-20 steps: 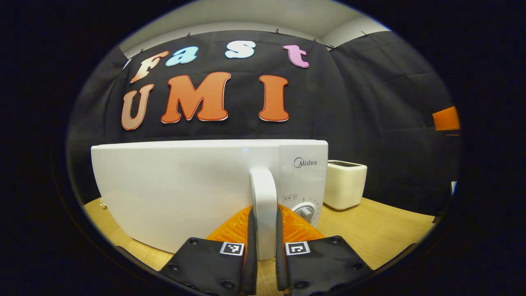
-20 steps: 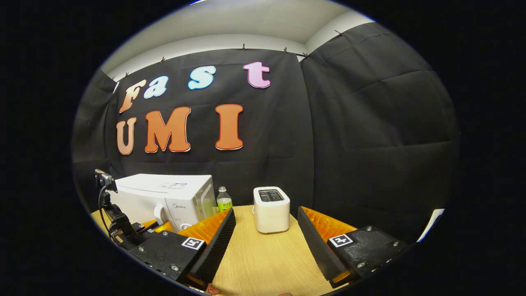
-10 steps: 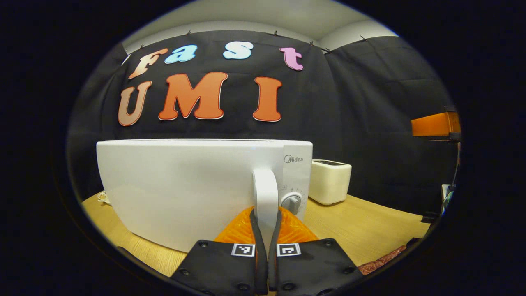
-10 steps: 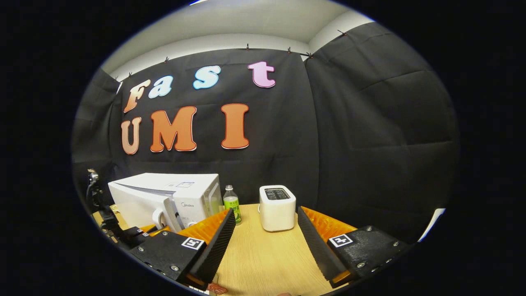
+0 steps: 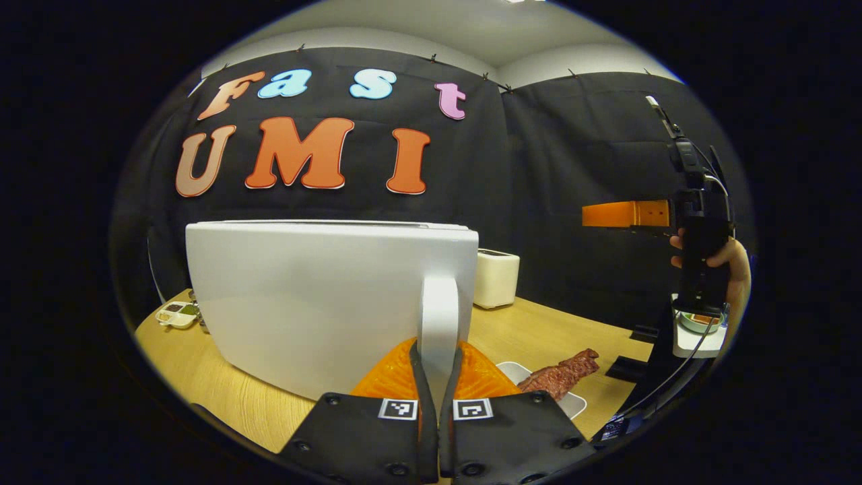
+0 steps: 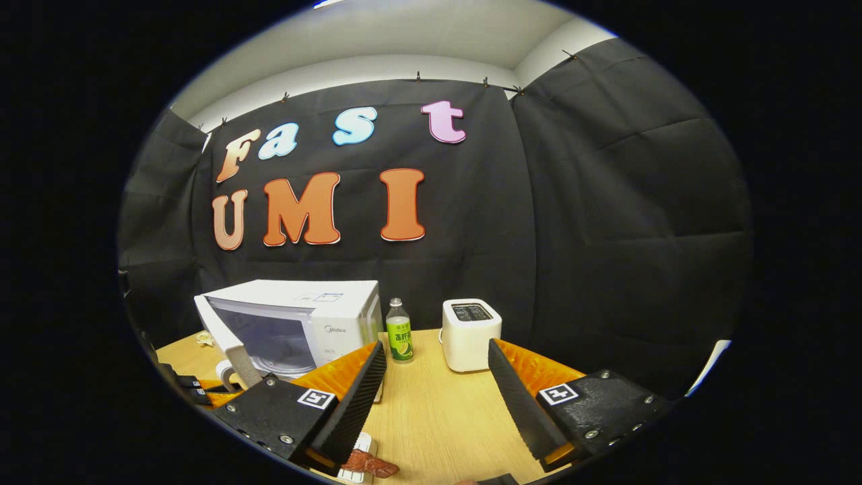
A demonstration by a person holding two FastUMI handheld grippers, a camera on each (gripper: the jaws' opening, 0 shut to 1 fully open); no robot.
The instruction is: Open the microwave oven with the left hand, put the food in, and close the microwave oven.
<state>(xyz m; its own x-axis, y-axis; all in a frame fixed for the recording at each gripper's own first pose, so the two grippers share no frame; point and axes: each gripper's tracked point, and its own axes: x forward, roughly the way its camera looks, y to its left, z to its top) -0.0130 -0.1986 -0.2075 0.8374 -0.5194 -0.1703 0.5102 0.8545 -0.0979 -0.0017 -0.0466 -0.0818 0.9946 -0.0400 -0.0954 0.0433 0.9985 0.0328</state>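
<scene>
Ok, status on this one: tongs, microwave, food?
Left tongs shut on door handle. Right tongs open. Microwave door partly open. Food on plate, outside.

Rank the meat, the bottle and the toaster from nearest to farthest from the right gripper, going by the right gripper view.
From the right gripper:
1. meat, at the lower left, right by its left finger.
2. bottle, ahead and left, beside the microwave.
3. toaster, ahead; close to the bottle's range, slightly farther back.

Microwave (image 6: 296, 316) white, door handle (image 5: 438, 316) white. Toaster (image 6: 471, 333) cream. Bottle (image 6: 399, 331) green-labelled. Meat (image 5: 559, 372) dark red, tray (image 5: 572, 404) white. Bench (image 6: 431, 417) light woodgrain.
</scene>
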